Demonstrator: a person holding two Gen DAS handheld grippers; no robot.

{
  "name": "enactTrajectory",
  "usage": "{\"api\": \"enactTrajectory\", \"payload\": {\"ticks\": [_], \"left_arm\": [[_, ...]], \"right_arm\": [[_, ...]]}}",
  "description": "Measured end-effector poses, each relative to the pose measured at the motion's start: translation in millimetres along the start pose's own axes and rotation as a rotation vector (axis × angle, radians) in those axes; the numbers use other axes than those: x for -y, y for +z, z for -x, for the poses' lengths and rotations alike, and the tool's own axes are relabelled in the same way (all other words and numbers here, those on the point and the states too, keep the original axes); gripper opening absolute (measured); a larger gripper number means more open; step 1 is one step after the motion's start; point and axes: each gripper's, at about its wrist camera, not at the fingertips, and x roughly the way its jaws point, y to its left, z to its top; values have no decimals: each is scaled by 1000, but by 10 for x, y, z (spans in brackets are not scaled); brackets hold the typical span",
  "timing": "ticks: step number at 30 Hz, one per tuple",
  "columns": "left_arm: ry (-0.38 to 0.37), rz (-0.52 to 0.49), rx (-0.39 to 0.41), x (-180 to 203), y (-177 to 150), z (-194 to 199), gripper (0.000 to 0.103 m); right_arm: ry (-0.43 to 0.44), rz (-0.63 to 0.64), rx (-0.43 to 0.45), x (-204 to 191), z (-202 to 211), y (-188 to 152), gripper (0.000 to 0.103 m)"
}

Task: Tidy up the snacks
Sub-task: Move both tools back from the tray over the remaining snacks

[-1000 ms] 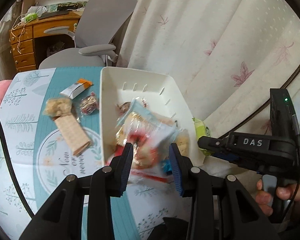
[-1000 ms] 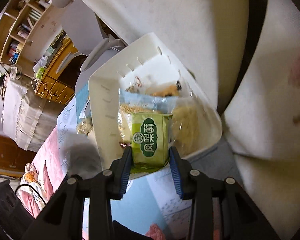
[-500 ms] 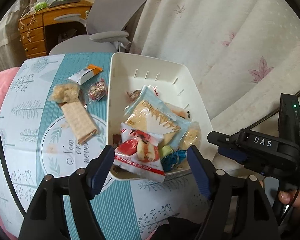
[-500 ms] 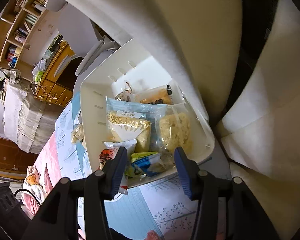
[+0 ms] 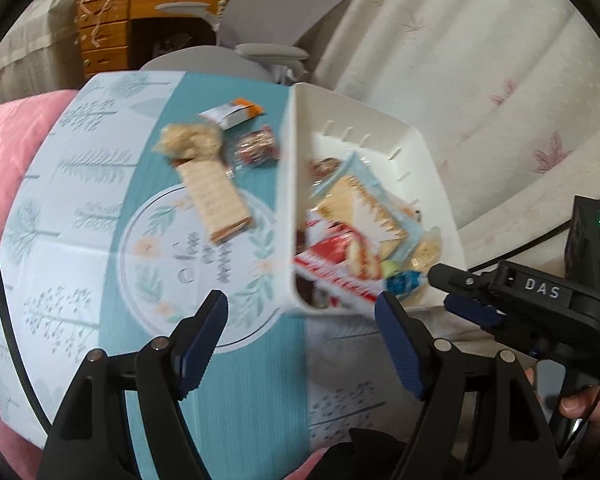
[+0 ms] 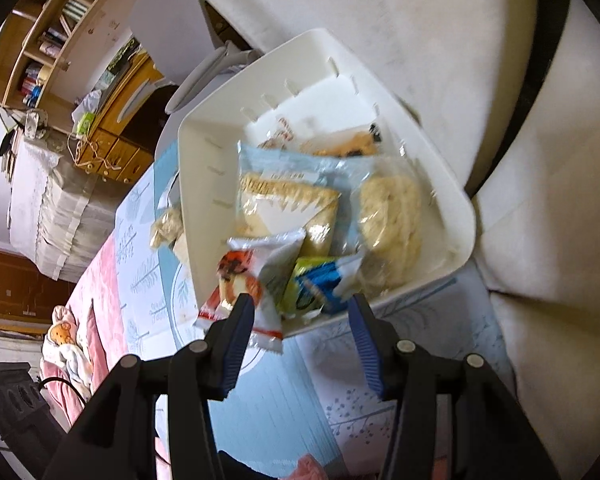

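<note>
Both tongs have just opened and dropped their packets into the white bin (image 5: 380, 128). Left tongs (image 5: 300, 340) gape empty, nearer the loose cracker pack (image 5: 214, 196), lying lengthwise up-left on the desk (image 5: 80, 240); right tongs (image 6: 302, 330) hang half-open, empty.

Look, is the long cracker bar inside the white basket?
No, the cracker bar lies on the tablecloth, left of the white basket.
</note>
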Motion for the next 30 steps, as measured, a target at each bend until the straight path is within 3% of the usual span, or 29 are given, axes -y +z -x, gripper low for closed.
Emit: {"api": "enactTrajectory", "payload": {"ticks": [10,20,30], "left_arm": [[26,-7,-5,-673,-11,322,75],[12,-133,-62,-1292,175,540,75],[-12,-235,-140,-1674,532,475,76]], "right_arm": [[-28,35,34,-570,-97,-343,49],[-49,56,104,-1233,-242,-772,49],[-76,30,190,-1596,-383,-1092,49]]}}
